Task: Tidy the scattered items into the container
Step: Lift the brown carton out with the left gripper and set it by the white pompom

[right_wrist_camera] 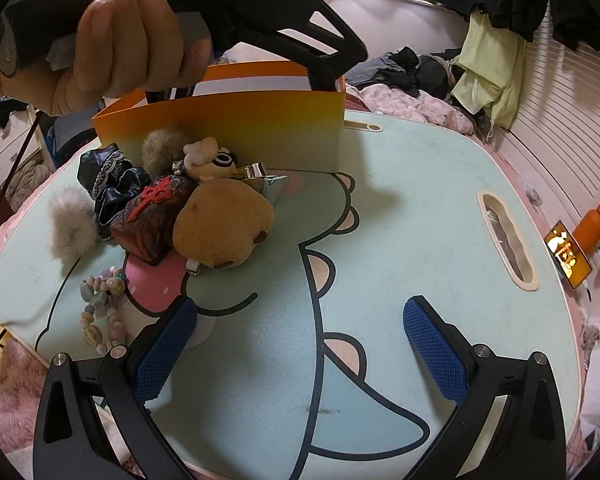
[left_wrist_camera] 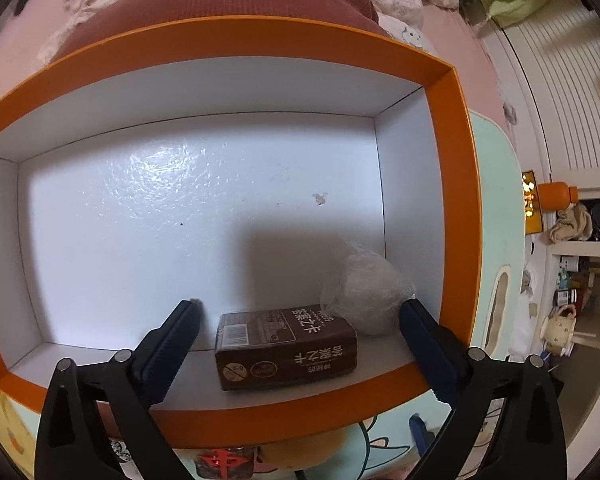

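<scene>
left tongs (left_wrist_camera: 300,320) hang open over the brown pack (left_wrist_camera: 286,346), now lying in the box (left_wrist_camera: 456,160); right tongs (right_wrist_camera: 300,320) wait open. next: fetch the plush (right_wrist_camera: 222,228).

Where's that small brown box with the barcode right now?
In the left wrist view, the small brown box lies inside the orange container, at its near wall, touching a crumpled clear plastic bundle.

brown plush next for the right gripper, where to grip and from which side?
Grip the brown plush across its rounded body, coming from above on its near-right side. That side faces bare table; its far-left side is crowded by the red-cross pouch and figurine. It looks soft, so the open right gripper should close well in.
</scene>
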Tool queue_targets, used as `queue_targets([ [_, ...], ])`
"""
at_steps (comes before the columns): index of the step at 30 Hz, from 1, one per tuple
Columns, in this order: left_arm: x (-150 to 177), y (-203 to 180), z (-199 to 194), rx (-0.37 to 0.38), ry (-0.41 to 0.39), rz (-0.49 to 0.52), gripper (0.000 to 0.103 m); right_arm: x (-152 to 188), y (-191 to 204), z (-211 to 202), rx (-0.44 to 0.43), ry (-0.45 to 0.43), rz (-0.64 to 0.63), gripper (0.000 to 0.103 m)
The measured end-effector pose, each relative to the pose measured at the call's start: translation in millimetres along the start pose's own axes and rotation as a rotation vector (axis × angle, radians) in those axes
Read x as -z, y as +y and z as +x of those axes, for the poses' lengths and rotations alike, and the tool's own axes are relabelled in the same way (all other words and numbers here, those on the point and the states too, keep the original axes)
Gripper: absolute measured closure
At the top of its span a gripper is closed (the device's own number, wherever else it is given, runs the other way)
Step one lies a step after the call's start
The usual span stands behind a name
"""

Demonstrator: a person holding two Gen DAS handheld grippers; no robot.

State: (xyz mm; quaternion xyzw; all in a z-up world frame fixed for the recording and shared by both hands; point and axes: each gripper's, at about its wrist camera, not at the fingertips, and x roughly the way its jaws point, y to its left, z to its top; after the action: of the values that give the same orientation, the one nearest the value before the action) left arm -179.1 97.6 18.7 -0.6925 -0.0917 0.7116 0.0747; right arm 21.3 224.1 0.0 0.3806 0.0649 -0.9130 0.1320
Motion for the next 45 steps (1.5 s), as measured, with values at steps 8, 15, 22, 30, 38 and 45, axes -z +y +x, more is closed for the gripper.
queue_targets([
  [8, 2.9, -0.7, -1.0, -0.062, -0.052, 0.047, 0.000, 0.2, 1.0, 0.3, 0.000, 0.000, 0.001, 0.000],
  [15, 5.0, 0.5, -6.3, -0.119, -0.079, 0.089, 0.018, -0.7, 1.5, 0.9, 0.001, 0.000, 0.001, 0.000],
  [22, 8.6, 11.1, -17.4, -0.133, -0.091, 0.172, 0.049, -0.2, 1.3, 0.8, 0.000, 0.000, 0.000, 0.000],
  [30, 17.2, 35.1, -74.6, 0.015, -0.213, 0.144, 0.049, 0.3, 1.8, 0.8, 0.000, 0.000, 0.000, 0.000],
  [38, 58.0, 34.5, -104.9, 0.081, -0.315, 0.252, 0.049, 0.9, 1.6, 0.7, 0.000, -0.001, 0.000, 0.000],
  [45, 94.8, 63.5, -77.0, 0.106, -0.294, 0.282, 0.048, 0.2, 2.1, 1.3, 0.001, 0.000, 0.001, 0.000],
])
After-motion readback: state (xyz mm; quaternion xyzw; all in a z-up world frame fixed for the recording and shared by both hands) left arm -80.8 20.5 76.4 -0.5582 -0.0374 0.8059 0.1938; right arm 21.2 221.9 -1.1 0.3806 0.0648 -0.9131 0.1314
